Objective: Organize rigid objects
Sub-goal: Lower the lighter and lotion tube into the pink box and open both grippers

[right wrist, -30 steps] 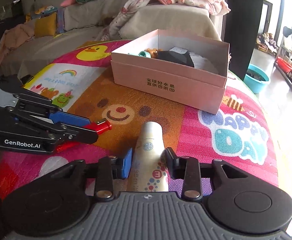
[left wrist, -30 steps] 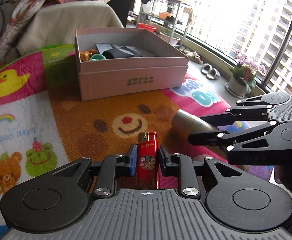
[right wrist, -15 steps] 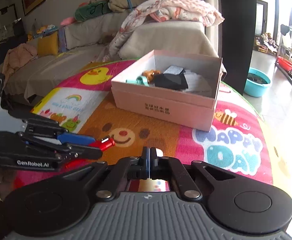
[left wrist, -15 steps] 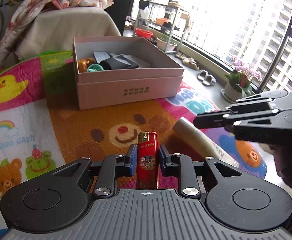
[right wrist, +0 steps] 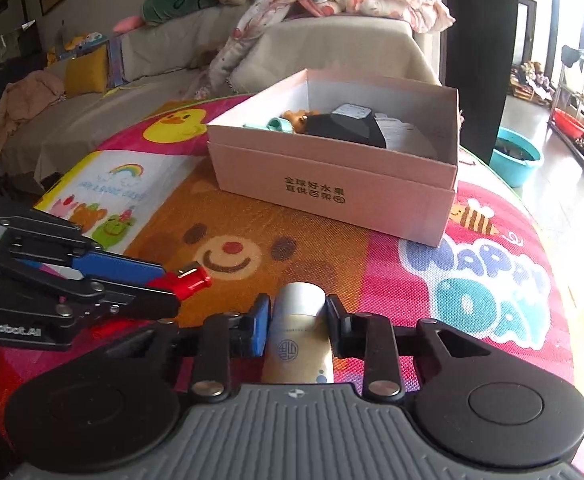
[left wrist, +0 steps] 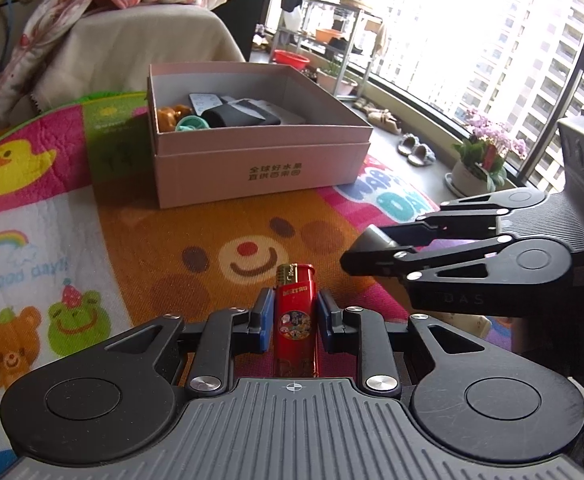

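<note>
Left gripper [left wrist: 292, 322] clamped on red lighter [left wrist: 295, 312], held above play mat [left wrist: 140, 240]. Right gripper [right wrist: 298, 326] opening, cream tube [right wrist: 298, 336] between its pads, contact on both sides apparent. Pink box [right wrist: 332, 184] ahead on mat, already partly filled.

Advised for the carry: firm up right-hand hold before lifting; bring one item at a time over box rim; release low, into free space beside black item [right wrist: 348, 130].

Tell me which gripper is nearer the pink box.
Too close to call. The left gripper, shut on the lighter, and the right gripper, around the tube, both sit short of the box.
</note>
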### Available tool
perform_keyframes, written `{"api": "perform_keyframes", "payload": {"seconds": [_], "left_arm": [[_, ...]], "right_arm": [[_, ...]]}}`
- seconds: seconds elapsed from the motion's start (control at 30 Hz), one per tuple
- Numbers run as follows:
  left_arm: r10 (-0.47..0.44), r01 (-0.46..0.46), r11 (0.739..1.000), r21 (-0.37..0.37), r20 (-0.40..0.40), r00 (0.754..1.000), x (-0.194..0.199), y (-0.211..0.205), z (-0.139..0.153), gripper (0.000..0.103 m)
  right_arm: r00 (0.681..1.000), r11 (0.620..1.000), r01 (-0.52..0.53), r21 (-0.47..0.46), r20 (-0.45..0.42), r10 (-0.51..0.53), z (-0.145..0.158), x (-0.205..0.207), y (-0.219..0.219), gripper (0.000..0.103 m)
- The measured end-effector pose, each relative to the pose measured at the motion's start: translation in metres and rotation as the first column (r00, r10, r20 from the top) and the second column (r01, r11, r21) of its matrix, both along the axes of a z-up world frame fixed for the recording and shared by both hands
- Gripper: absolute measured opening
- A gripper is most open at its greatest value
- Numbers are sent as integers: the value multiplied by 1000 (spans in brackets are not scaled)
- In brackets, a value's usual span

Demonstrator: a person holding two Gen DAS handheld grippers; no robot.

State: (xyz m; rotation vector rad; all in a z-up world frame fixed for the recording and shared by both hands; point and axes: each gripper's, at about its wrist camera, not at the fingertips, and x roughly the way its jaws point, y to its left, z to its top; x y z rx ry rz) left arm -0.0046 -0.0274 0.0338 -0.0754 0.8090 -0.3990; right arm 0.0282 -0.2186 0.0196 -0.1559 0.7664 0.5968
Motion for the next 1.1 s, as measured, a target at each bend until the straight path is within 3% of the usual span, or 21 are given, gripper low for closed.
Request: {"api": "perform_keyframes", "payload": {"seconds": [0.27, 0.47, 0.67, 0.8, 0.87, 1.0, 1.07, 1.1], "left_arm": [[-1, 2, 1000, -19, 24, 1000, -2, 3, 7, 27], [26, -20, 999, -50, 115, 993, 11, 14, 48, 27], [82, -62, 995, -74, 313, 946, 48, 26, 120, 27], [121, -103, 992, -68, 387, 914, 86, 22, 154, 27], [118, -93, 992, -88, 357, 926, 109, 20, 155, 27], [123, -87, 982, -168, 216, 969, 169, 18, 119, 27], [131, -114, 986, -124, 140, 981, 194, 13, 93, 27], [138, -127, 987, -97, 123, 983, 203, 13, 78, 28]], "right_arm": [[998, 1000, 8, 20, 70, -9, 36, -13, -5, 29], [982, 999, -5, 52, 191, -5, 79, -20, -7, 28], [937, 991, 33, 131, 342, -76, 139, -6, -15, 28], [909, 983, 62, 176, 396, -128, 178, 24, -18, 28], [910, 982, 81, 172, 388, -143, 187, 45, -14, 28], [960, 981, 107, 162, 240, -145, 176, 104, -3, 30], [963, 982, 144, 125, 211, -168, 155, 130, 4, 57], [959, 978, 179, 109, 202, -198, 143, 141, 6, 62]]}}
